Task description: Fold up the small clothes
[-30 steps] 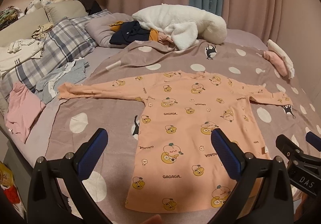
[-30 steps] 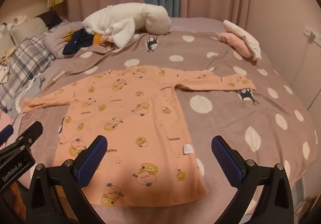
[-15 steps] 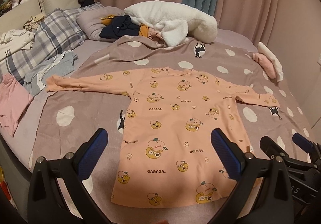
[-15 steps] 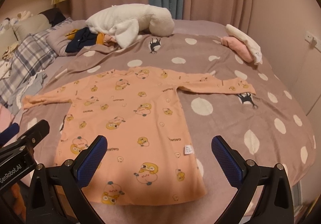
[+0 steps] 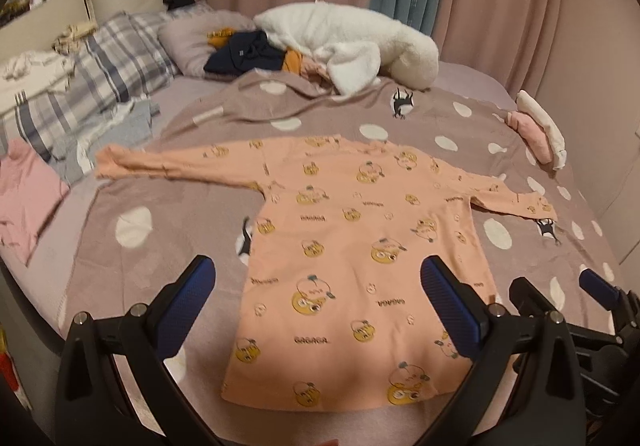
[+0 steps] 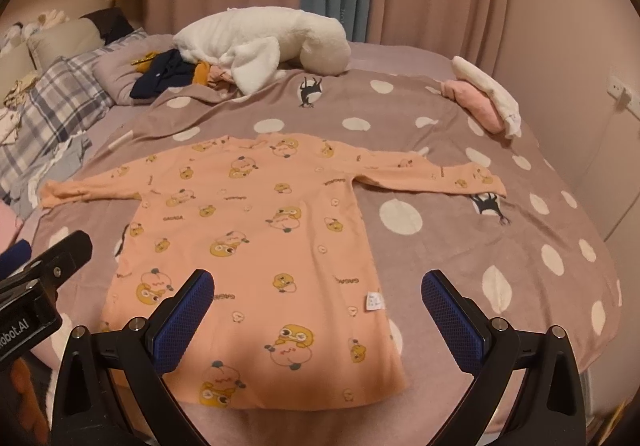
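An orange long-sleeved child's shirt [image 5: 352,246] with cartoon prints lies flat and spread on the dotted blanket, both sleeves stretched out sideways, hem toward me. It also shows in the right wrist view [image 6: 256,246]. My left gripper [image 5: 318,302] is open and empty, held above the hem's left part. My right gripper [image 6: 318,306] is open and empty, above the hem's right part. The right gripper's fingers [image 5: 528,294] show at the lower right of the left wrist view.
A mauve blanket [image 6: 480,246] with white dots covers the bed. A white fluffy throw [image 6: 264,42] and dark clothes [image 6: 164,76] lie at the far side. Folded pink and white clothes [image 6: 484,102] sit at the far right. Plaid pillows [image 5: 104,74] and loose clothes are at the left.
Both grippers have drawn back and shifted a little; the shirt sits farther and more centred in the left wrist view. The shirt itself has not moved. Both grippers stay open.
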A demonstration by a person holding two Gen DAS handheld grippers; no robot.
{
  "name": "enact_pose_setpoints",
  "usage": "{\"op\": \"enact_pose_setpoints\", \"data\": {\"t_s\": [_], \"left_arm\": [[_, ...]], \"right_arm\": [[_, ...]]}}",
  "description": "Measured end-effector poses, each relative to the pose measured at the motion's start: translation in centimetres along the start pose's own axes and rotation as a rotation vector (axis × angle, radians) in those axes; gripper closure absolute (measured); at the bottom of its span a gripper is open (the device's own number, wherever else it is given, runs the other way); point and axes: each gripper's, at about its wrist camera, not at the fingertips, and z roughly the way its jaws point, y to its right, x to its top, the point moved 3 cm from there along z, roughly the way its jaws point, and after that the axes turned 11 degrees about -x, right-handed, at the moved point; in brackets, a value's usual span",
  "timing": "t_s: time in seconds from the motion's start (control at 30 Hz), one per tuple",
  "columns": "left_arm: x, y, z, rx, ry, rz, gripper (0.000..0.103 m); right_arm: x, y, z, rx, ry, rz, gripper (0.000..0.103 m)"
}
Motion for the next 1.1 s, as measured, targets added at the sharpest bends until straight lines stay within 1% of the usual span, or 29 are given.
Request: {"op": "enact_pose_setpoints", "data": {"t_s": [0.1,0.33,0.43,0.5,0.57,0.63,0.73,0.8,0.97,1.03,1.1], "left_arm": [[0.08,0.02,-0.36,0.023,0.03,0.03,0.0],[-0.02,-0.53,-0.48,0.091,0.053,0.063,0.0],[0.09,-0.55,-0.56,0.081,0.037,0.057,0.0],[0.24,-0.56,-0.77,0.077,0.05,0.05,0.0],[0.24,-0.63,-0.74,0.099,0.052,0.061,0.0],[0.1,-0.7,-0.61,0.103,0.044,0.058,0.0],[0.06,-0.77,-0.52,0.077,0.035,0.04,0.0],[0.09,-0.63,-0.73,0.086,0.053,0.044,0.0],[0.05,-0.24,-0.78,0.121,0.059,0.076,0.0],[-0.03,-0.1,-0.85,0.095,0.054,0.083,0.0],[-0.03,-0.14,-1.01,0.077,0.053,0.063,0.0]], "right_arm": [[0.06,-0.03,-0.08,0.0,0.002,0.004,0.0],[0.02,-0.13,-0.06,-0.009,0.001,-0.008,0.0],[0.04,-0.18,-0.08,-0.005,0.001,-0.006,0.0],[0.02,-0.25,-0.04,-0.008,0.0,-0.004,0.0],[-0.06,-0.24,-0.05,-0.01,-0.003,-0.006,0.0],[-0.14,-0.32,0.0,-0.007,-0.005,-0.007,0.0],[-0.14,-0.35,0.15,-0.006,-0.01,-0.004,0.0],[-0.18,-0.31,0.22,-0.004,-0.012,-0.001,0.0],[-0.18,-0.31,0.31,-0.001,-0.011,0.001,0.0],[-0.19,-0.28,0.31,-0.003,-0.013,-0.001,0.0],[-0.17,-0.33,0.31,-0.009,-0.01,-0.004,0.0]]}}
